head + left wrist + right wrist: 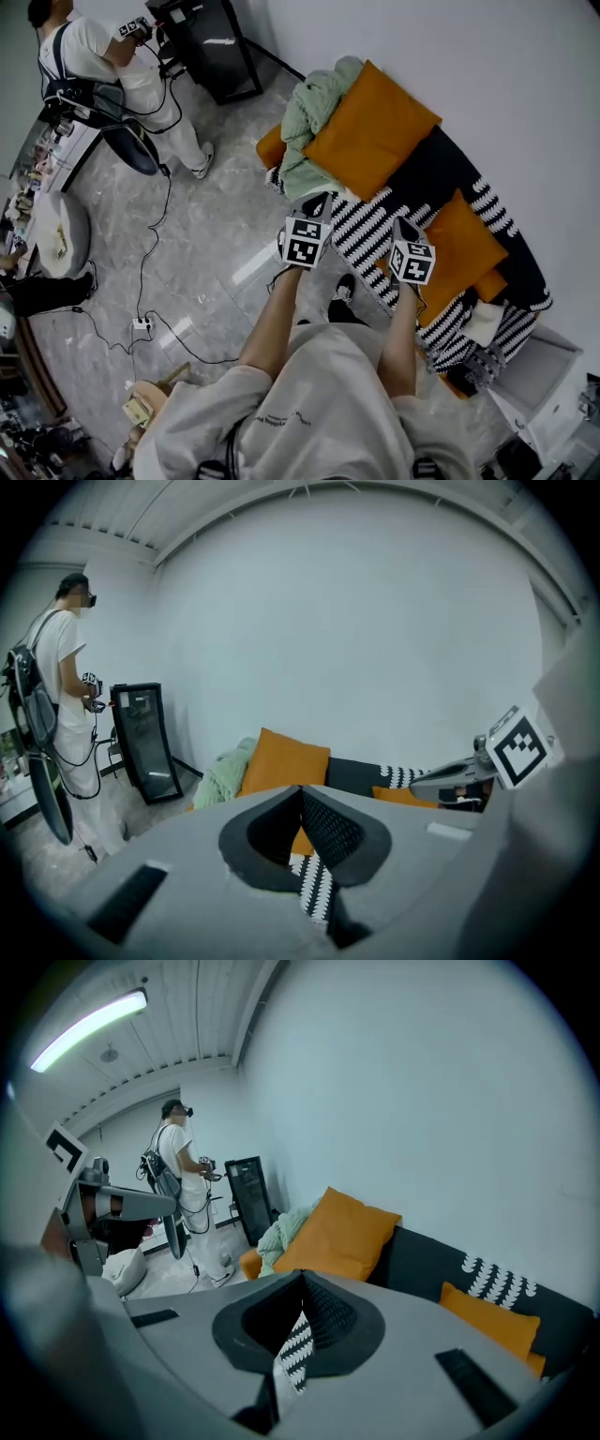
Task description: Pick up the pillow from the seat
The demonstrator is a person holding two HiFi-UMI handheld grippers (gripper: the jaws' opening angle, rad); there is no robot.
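The large orange pillow [370, 131] leans against the backrest of the sofa [431, 173], towards the sofa's left end in the head view. It is tilted, with one corner uppermost. A green blanket [309, 117] is bunched against its left side. A smaller orange pillow [464, 246] lies further along the sofa, on the striped cover [361, 234].

The large pillow is judged to be the target: both gripper views centre just below its lower edge. It is near-square, with no marked long axis; its lower edge runs along the sofa's length.

The left gripper [315, 208] is over the front edge of the sofa, with the pillow ahead of it and slightly right. Its jaws meet at the tips and hold nothing. The right gripper [405, 227] is further along the sofa, just beside the smaller pillow, jaws fully closed and empty. The left gripper is the nearer. Both must open before contact.
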